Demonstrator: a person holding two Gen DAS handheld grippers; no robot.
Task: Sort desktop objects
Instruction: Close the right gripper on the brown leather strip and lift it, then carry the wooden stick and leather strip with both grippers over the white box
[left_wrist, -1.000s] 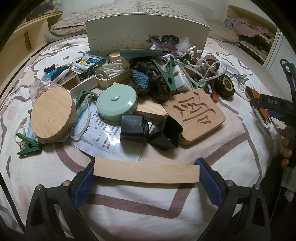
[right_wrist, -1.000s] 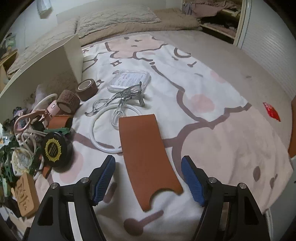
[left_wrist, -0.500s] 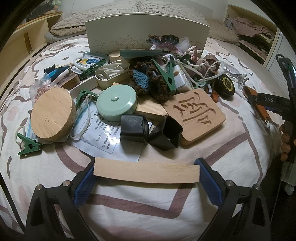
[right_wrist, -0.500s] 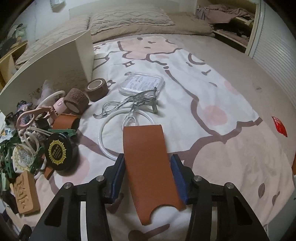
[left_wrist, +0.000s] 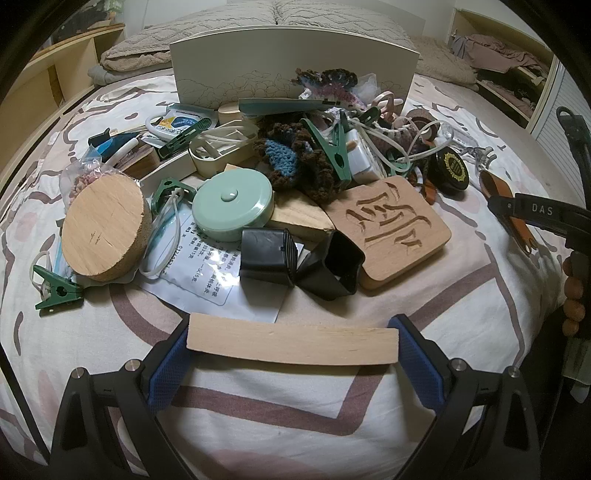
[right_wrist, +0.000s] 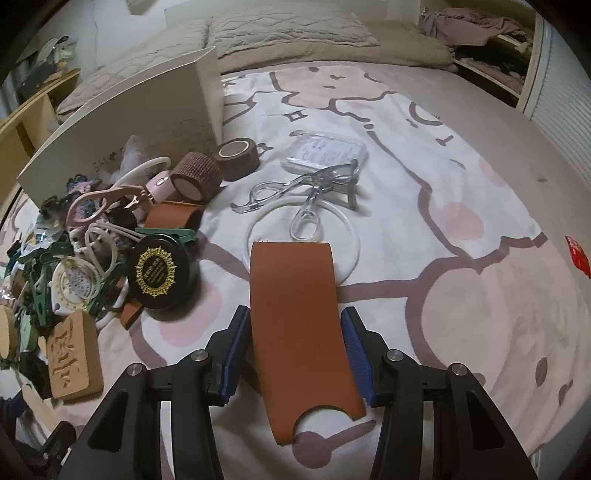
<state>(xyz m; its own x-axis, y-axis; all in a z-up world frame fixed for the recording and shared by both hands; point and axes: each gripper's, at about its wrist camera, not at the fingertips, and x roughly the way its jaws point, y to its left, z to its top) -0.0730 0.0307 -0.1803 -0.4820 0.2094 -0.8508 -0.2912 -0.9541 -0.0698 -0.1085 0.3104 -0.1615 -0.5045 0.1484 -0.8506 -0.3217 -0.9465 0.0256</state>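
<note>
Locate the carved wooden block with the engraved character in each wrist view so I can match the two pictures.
Left wrist view: the carved wooden block lies right of centre, at the near edge of the clutter pile, beside the black folded pieces.
Right wrist view: the same block sits at the lower left edge, tilted, below the pile.
Shared landmark: the round black tin with the gold emblem, just past the block in both views.

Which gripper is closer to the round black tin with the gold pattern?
Right. The right gripper, shut on the brown leather piece, sits just beside the black tin. The left gripper is farther, across the pile.
</note>
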